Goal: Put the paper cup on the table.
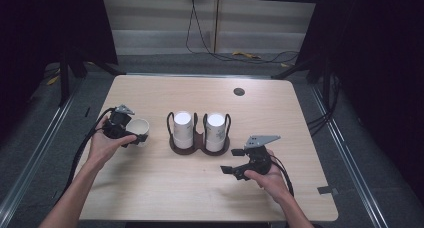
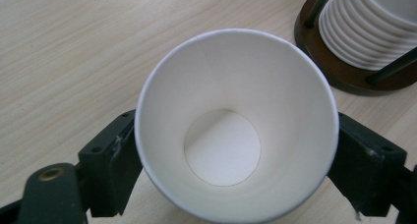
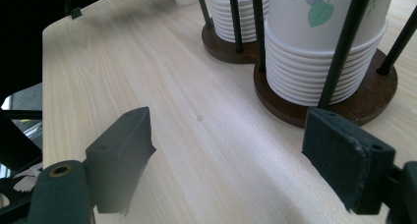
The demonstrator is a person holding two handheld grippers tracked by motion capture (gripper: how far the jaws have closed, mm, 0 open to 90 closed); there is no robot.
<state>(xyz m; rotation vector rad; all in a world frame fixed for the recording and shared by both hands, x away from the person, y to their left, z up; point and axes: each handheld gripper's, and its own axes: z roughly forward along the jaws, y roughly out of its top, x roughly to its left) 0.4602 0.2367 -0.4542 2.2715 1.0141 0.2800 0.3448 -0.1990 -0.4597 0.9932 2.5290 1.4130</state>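
A white paper cup [image 1: 138,128] stands upright on the left of the wooden table, its empty inside showing in the left gripper view [image 2: 231,126]. My left gripper [image 1: 134,133] [image 2: 236,150] has a jaw on each side of the cup; the rim stays round and the jaws stand wide. A dark wooden holder [image 1: 199,147] [image 2: 344,71] [image 3: 364,106] at mid-table carries two stacks of paper cups [image 1: 183,130] [image 1: 215,133]; the nearer stack [image 3: 319,62] has a leaf print. My right gripper [image 1: 232,160] [image 3: 231,150] is open over bare table in front of the holder, with nothing between its jaws.
A round dark grommet [image 1: 239,91] sits in the tabletop at the back right. A piece of dark tape [image 1: 325,190] lies near the front right corner. The holder's thin black posts [image 3: 344,42] rise around the stacks. Cables trail from both grippers.
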